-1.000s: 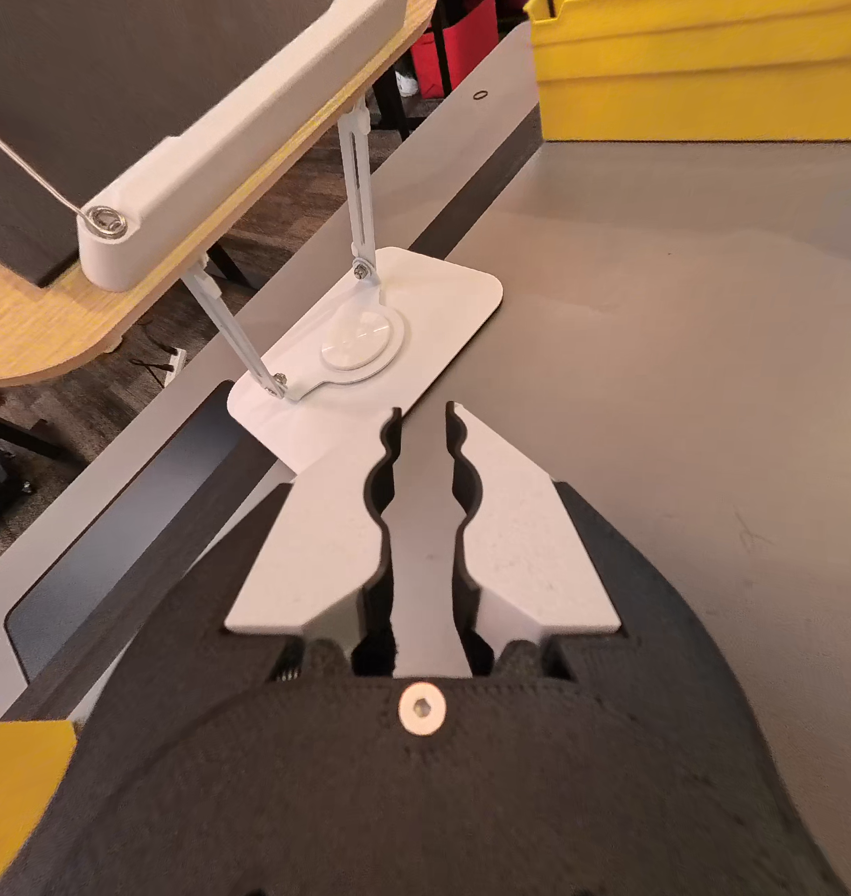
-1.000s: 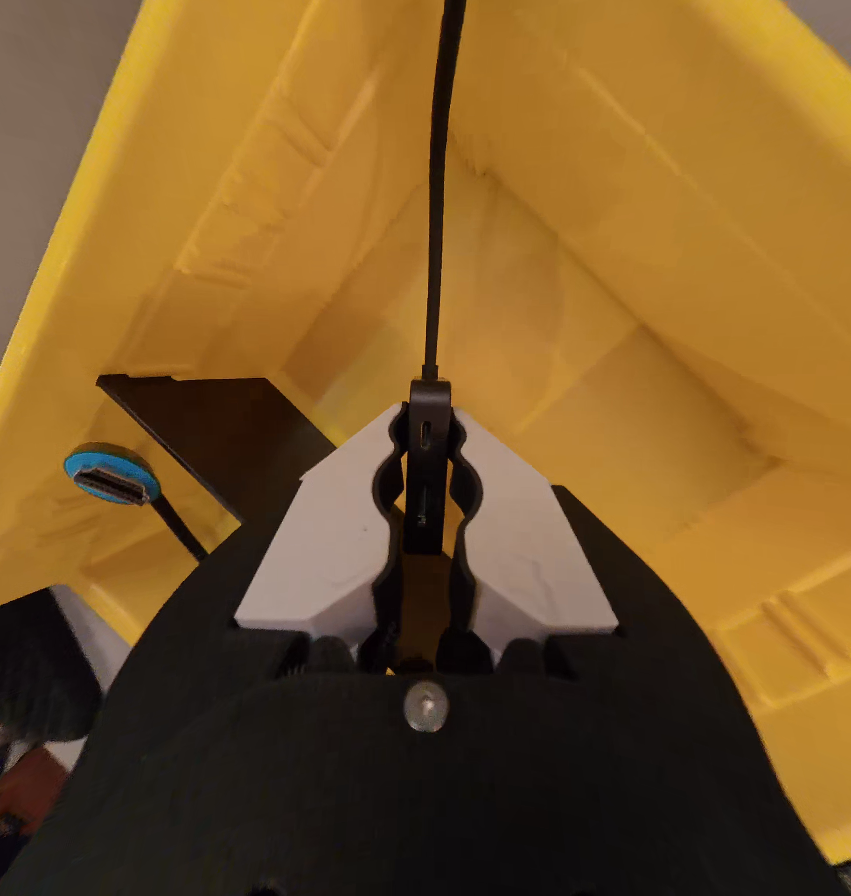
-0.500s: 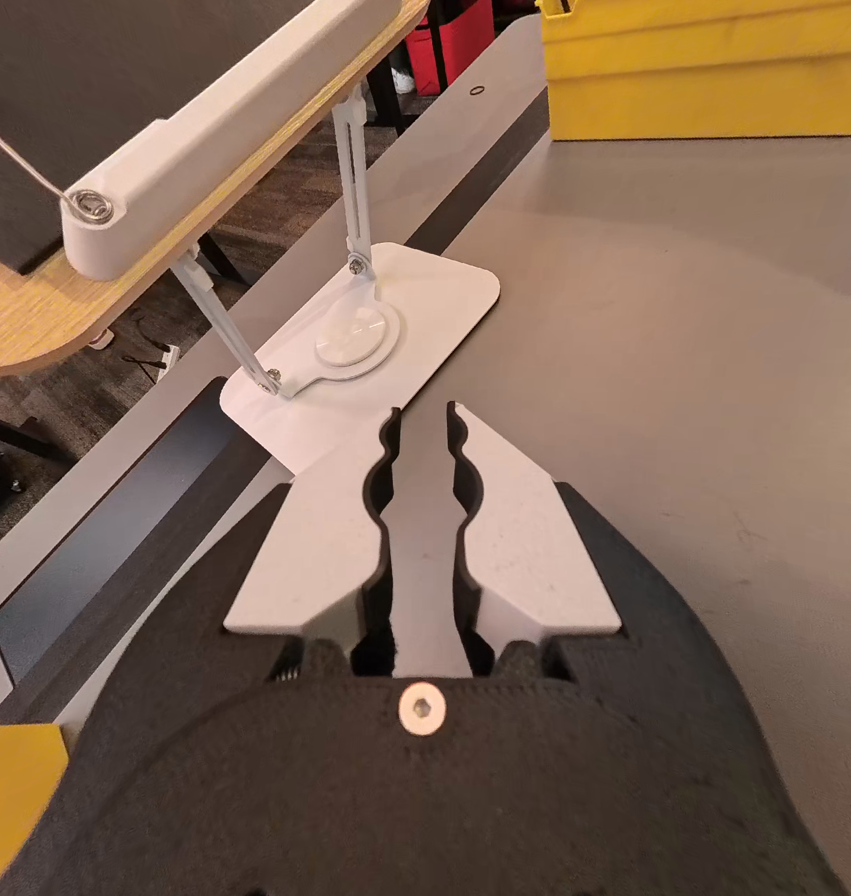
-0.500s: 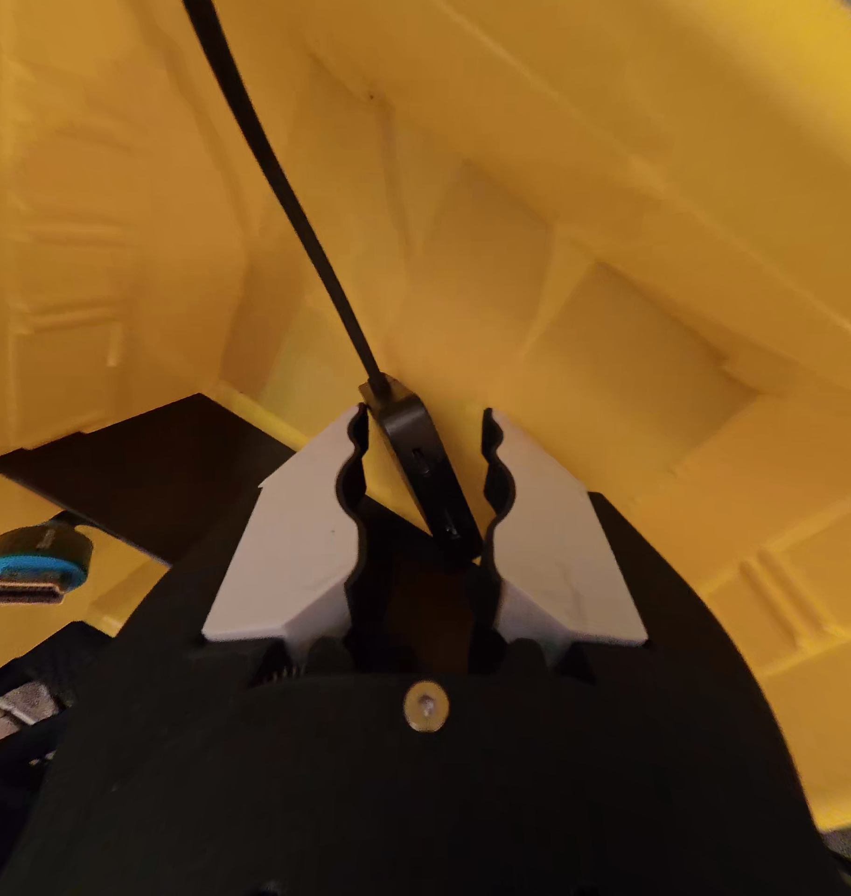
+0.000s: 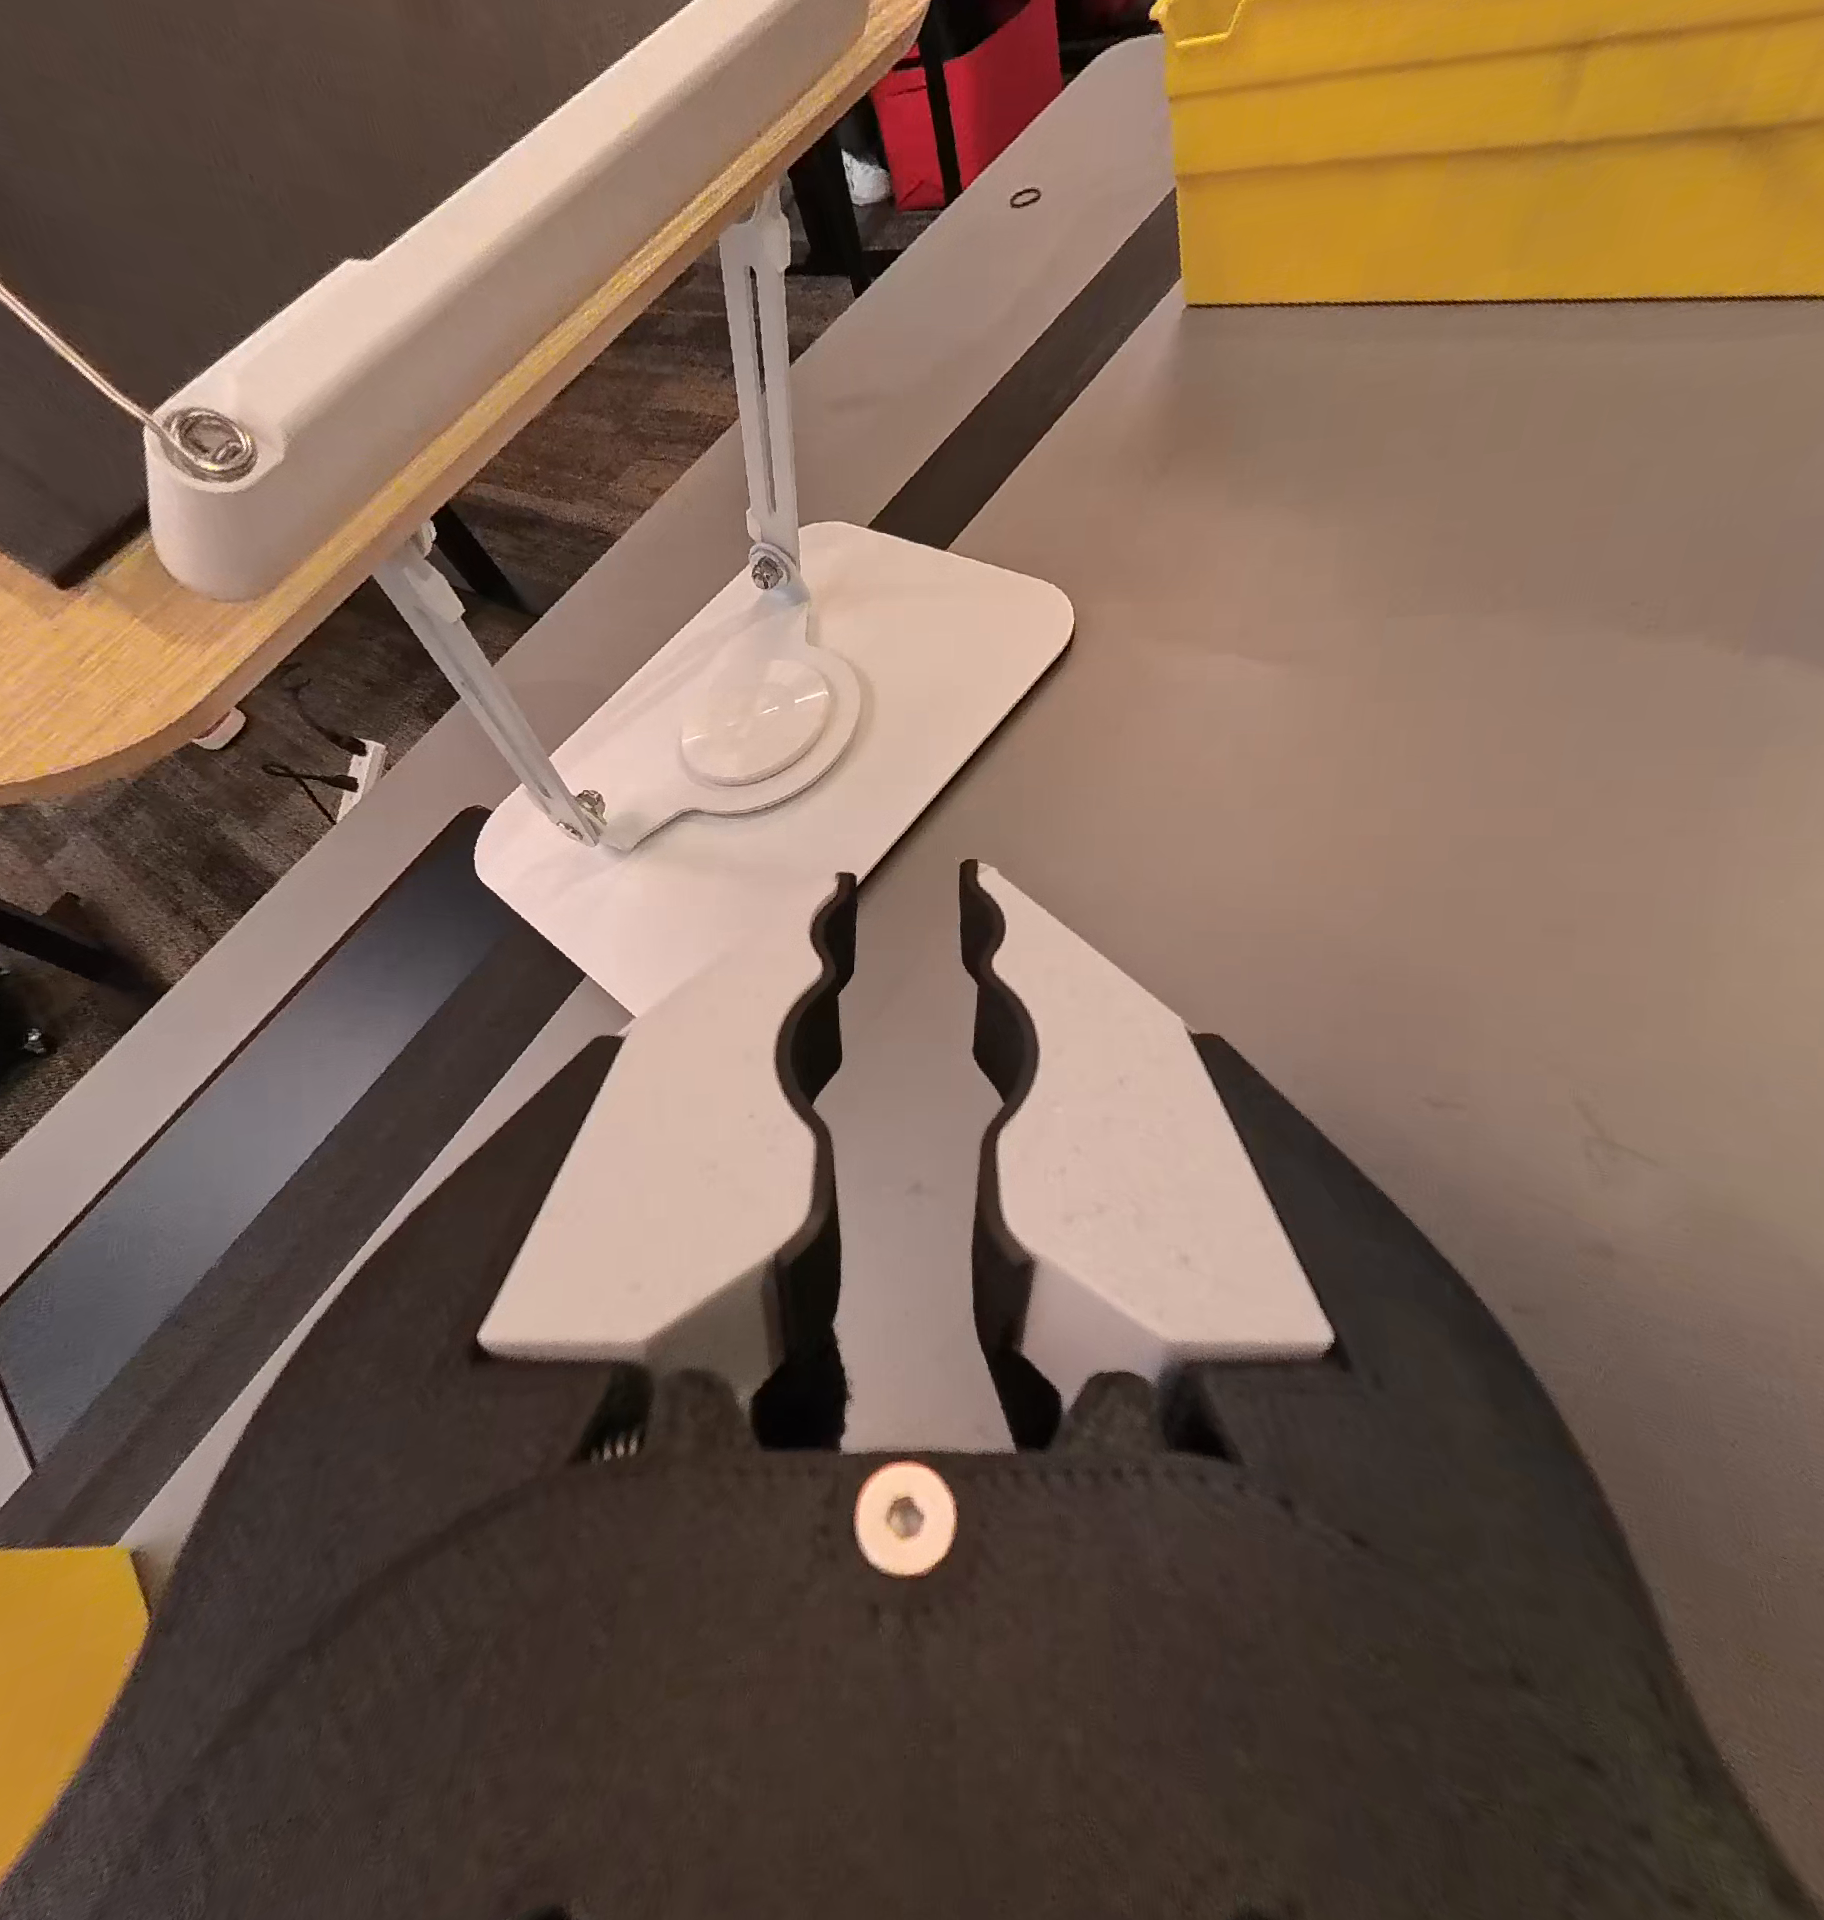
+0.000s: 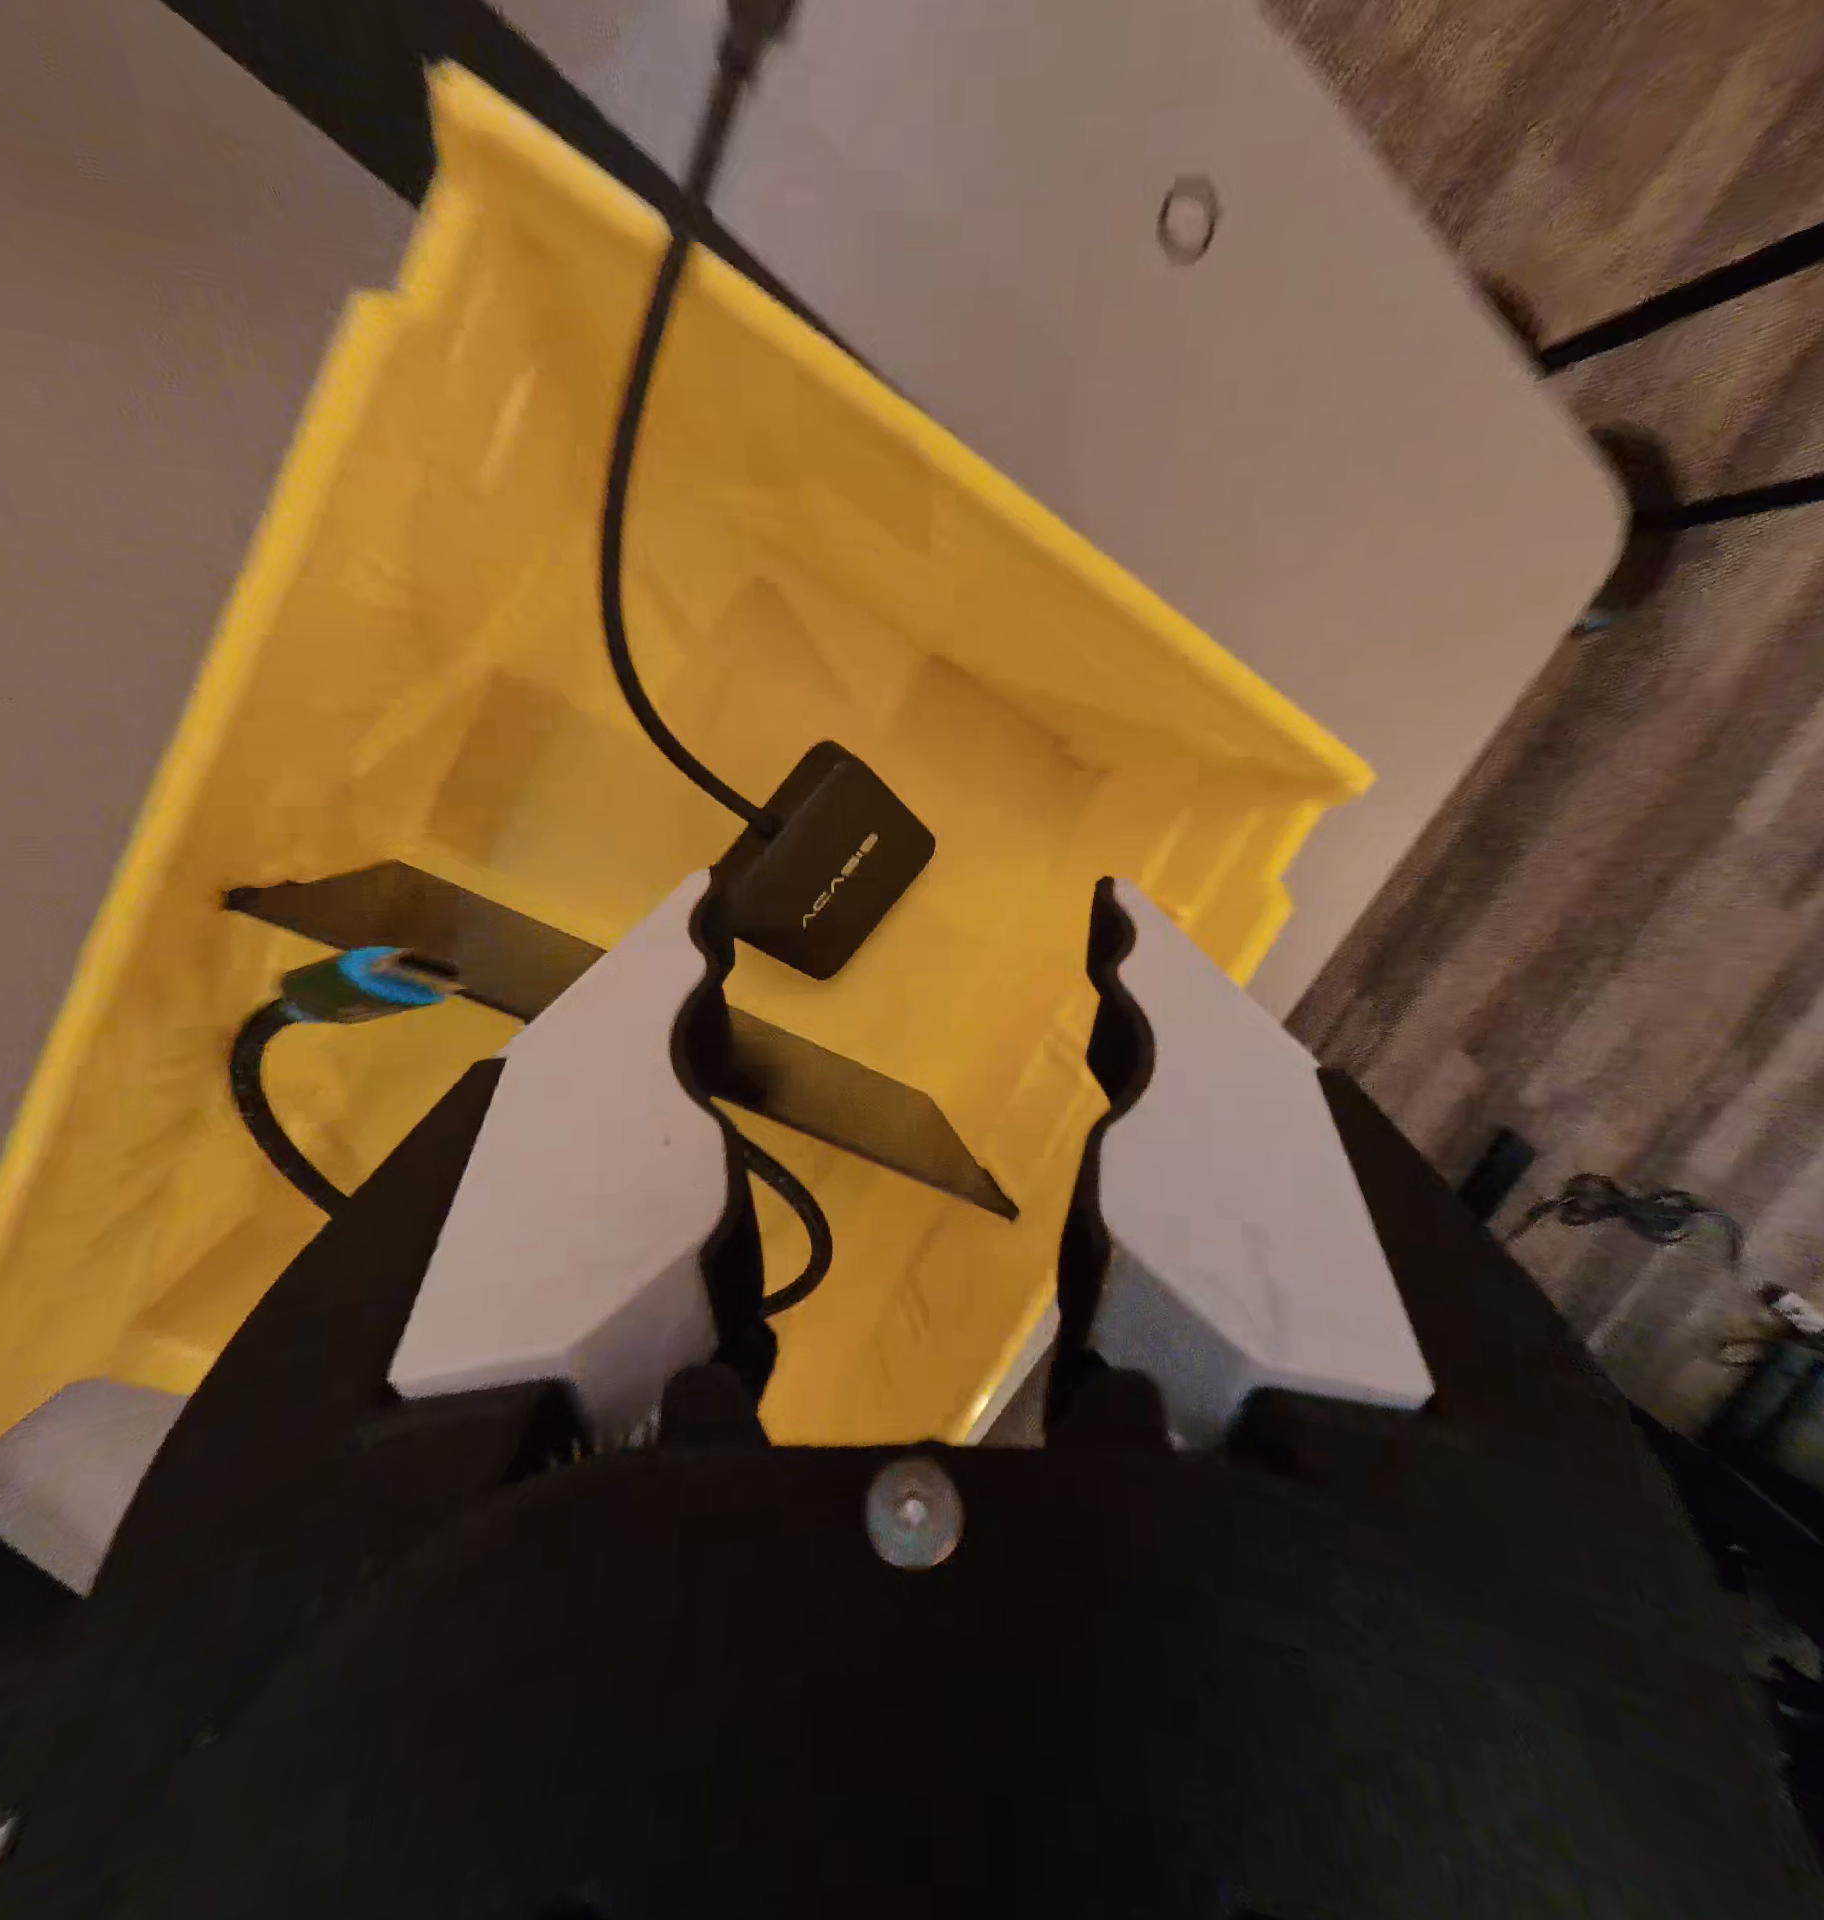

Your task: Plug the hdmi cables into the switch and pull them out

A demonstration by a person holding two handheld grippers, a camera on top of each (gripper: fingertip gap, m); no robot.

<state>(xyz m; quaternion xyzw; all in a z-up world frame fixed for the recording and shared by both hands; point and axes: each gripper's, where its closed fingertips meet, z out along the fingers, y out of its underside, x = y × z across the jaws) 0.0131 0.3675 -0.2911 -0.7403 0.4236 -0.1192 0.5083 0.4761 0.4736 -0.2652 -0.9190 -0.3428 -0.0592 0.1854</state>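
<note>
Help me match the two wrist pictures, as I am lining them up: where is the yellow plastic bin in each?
Left wrist view: the yellow plastic bin is at the top right, standing at the far end of the grey table.
Right wrist view: the bin fills the centre and left, open side toward the camera.
Shared landmark: the small ring-shaped hole in the table's pale edge.

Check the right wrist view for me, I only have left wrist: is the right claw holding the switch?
Observer: No. The right claw is open; the switch sits ungripped in the yellow bin.
Operator: HDMI plugged into it?
Observer: No. A blue-collared plug lies apart from it, at the bin's left side.
Operator: Its own lead?
Observer: The thin black cable runs from the switch up over the bin's far rim.
</note>
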